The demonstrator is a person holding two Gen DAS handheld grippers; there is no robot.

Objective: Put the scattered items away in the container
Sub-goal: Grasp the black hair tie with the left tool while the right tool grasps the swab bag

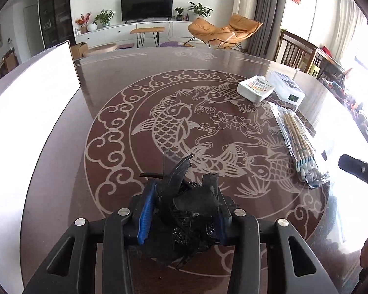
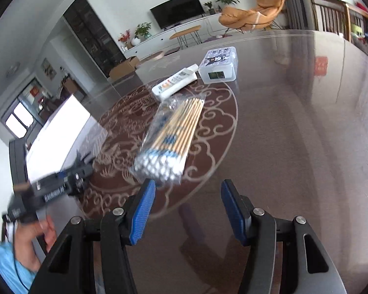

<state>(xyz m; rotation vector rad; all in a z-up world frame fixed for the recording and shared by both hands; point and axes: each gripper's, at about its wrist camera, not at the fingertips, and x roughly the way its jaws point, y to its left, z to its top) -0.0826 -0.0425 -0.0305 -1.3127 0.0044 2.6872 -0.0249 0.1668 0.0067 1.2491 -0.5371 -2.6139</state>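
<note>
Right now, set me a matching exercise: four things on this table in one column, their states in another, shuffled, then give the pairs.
Things:
1. black lacy hair accessory
2. clear bag of wooden cotton swabs
3. flat white rectangular bottle
4. right tongs

States:
A. lying beside a clear plastic lidded box
B. open, holding nothing
C. clamped in the left tongs
D. lying alone, just ahead of the open tongs

Pairs: 1-C, 2-D, 3-A, 4-B

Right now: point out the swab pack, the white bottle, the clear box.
swab pack (image 2: 170, 138), right wrist view, middle of the sticks
white bottle (image 1: 255, 88), left wrist view, label face
clear box (image 2: 219, 64), right wrist view, lid
</note>
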